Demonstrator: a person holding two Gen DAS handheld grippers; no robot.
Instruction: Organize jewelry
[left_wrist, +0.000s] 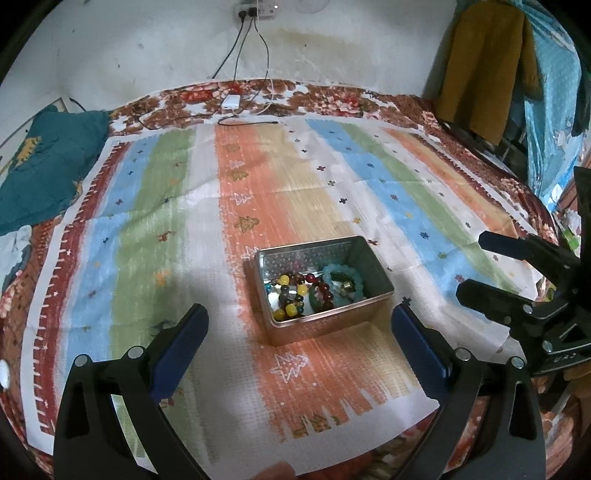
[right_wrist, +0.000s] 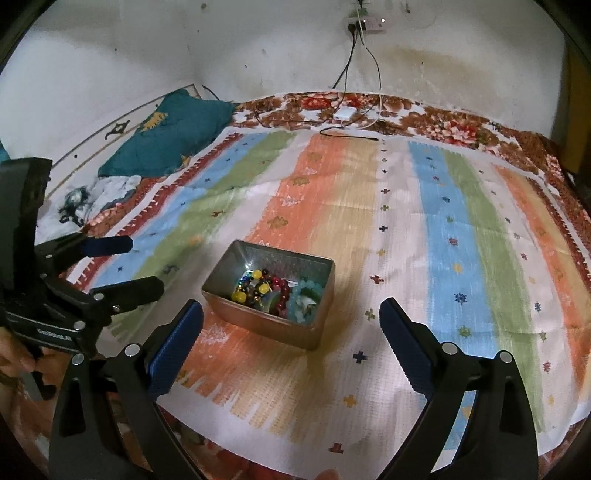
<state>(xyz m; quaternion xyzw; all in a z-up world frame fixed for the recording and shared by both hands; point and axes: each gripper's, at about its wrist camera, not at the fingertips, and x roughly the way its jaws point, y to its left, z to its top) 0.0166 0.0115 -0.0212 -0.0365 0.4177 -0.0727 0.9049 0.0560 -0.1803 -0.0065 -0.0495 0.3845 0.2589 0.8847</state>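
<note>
The left gripper hangs with its blue-padded fingers spread wide and bare, held above the striped cloth and aimed at the metal tin just ahead. The right gripper is parted the same way, gripping nothing, level beside it. Beaded bracelets lie heaped inside the tin, which sits on the cloth's orange stripe

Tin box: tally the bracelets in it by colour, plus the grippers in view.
Multicolour bracelet with yellow beads: 1
Dark red bead bracelet: 1
Light blue bead bracelet: 1
Open grippers, left gripper and right gripper: 2
Total: 5, with all 3 bracelets lying inside the tin box. The beads overlap, so more strands may be hidden.
</note>
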